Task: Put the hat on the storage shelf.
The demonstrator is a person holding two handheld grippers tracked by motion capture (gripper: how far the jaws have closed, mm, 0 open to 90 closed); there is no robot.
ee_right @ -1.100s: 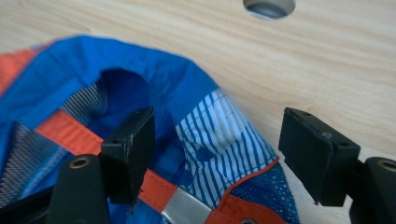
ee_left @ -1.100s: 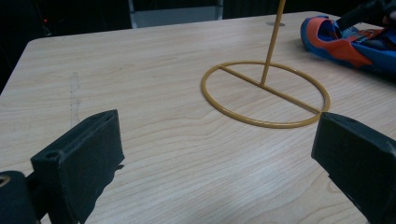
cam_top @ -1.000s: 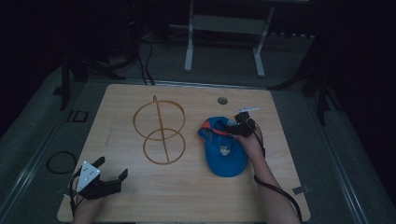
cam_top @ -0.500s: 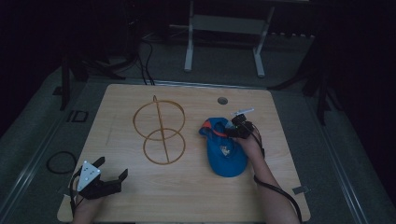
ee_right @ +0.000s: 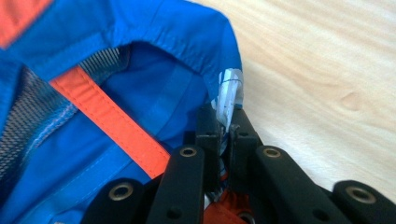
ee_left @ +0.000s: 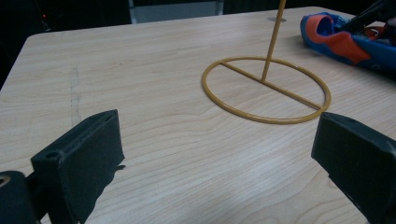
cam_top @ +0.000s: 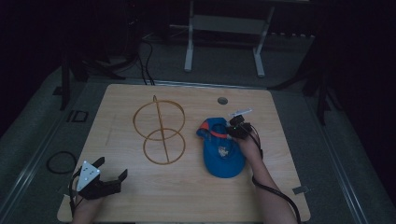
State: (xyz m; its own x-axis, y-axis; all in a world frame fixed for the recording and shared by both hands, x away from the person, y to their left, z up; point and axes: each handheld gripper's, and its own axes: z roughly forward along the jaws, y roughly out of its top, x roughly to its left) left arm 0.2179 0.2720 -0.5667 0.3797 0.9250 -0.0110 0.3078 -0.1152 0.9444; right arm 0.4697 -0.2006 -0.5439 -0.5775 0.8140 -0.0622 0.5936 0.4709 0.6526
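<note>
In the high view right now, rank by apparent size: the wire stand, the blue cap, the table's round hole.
1. Wire stand, largest.
2. Blue cap, clearly smaller, though the right tool and hand cover part of it.
3. Round hole, by far the smallest.

— What stands on the desk [cam_top: 140, 196]?
— A yellow wire stand [cam_top: 159, 132], two rings joined by an upright rod, left of middle.
— Anything else?
— A round cable hole [cam_top: 222, 100] near the far edge, and a metal frame [cam_top: 225, 35] on the floor beyond.

cap [cam_top: 219, 151]: blue, orange trim | wire stand [cam_top: 159, 131]: yellow | table [cam_top: 196, 196]: light wood
</note>
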